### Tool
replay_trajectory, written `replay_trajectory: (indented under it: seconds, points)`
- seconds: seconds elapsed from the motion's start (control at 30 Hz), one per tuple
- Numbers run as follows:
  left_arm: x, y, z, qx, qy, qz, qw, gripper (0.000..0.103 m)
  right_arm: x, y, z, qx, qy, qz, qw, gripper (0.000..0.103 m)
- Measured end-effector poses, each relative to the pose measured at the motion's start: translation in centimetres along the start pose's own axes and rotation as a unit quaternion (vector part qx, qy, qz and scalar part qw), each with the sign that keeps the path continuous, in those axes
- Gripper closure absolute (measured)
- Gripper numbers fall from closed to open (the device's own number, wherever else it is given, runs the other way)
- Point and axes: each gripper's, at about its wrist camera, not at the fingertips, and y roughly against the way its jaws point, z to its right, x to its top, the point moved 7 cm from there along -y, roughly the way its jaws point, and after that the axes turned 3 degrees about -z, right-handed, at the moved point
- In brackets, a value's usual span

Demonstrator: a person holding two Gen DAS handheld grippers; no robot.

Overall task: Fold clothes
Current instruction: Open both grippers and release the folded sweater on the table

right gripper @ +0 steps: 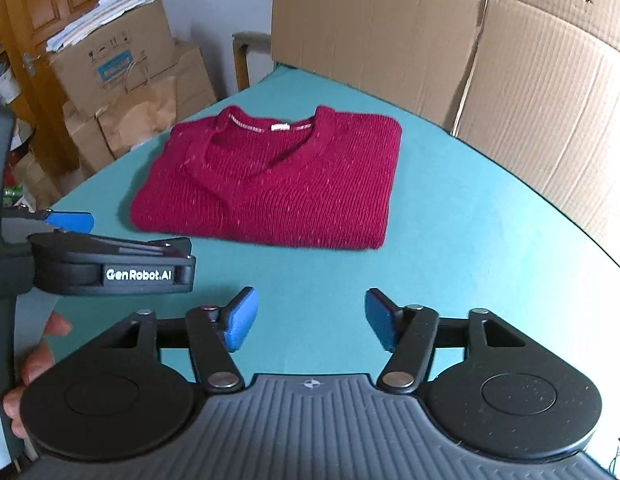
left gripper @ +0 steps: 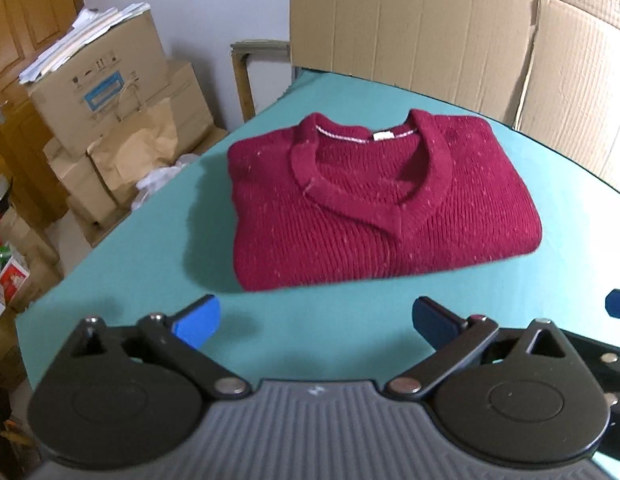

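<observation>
Since the red sweater lies as a compact rectangle, collar up, near the far-left part of the teal tabletop, folding of this garment appears complete. Both claws sit on the near side, clear of it: the left claw is spread wide and empty, the right claw spread and empty. No other clothes are visible.

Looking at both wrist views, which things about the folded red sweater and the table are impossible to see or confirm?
- Sleeves of the red sweater: not visible in either view; only the top layer shows.
- Neck label: too small and blurred to read in both views.
- Table near edge: hidden by the right gripper in the right wrist view and by the left gripper in the left wrist view.
</observation>
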Motion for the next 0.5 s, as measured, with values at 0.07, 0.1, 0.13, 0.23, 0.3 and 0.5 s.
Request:
replay_trajectory:
  seconds: [0.07,0.1,0.13,0.23,0.3,0.5]
  points:
    - [-0.24,0.16,-0.05,0.001,0.008,-0.001,1.0000,0.001,0.07,0.03,-0.33,0.005,0.000,0.005,1.000,0.033]
    - [-0.28,0.25,-0.09,0.000,0.013,-0.001,0.9999,0.001,0.16,0.04,-0.57,0.007,-0.002,0.009,1.000,0.032]
    - [-0.23,0.34,-0.11,-0.003,0.016,-0.001,0.9999,0.001,0.24,0.11,-0.73,0.008,-0.007,0.013,1.000,0.030]
    - [-0.04,0.68,-0.09,-0.002,0.022,0.004,0.9998,0.001,0.36,0.35,-0.90,0.016,-0.020,0.026,0.999,0.025]
    - [0.13,0.95,-0.01,0.005,0.020,0.011,0.9997,0.001,0.38,0.36,-0.88,0.022,-0.030,0.032,0.999,0.023]
    - [0.32,1.05,0.77,-0.003,0.000,0.017,0.9998,0.001,0.30,0.23,-0.06,-0.013,-0.043,0.011,0.999,0.016]
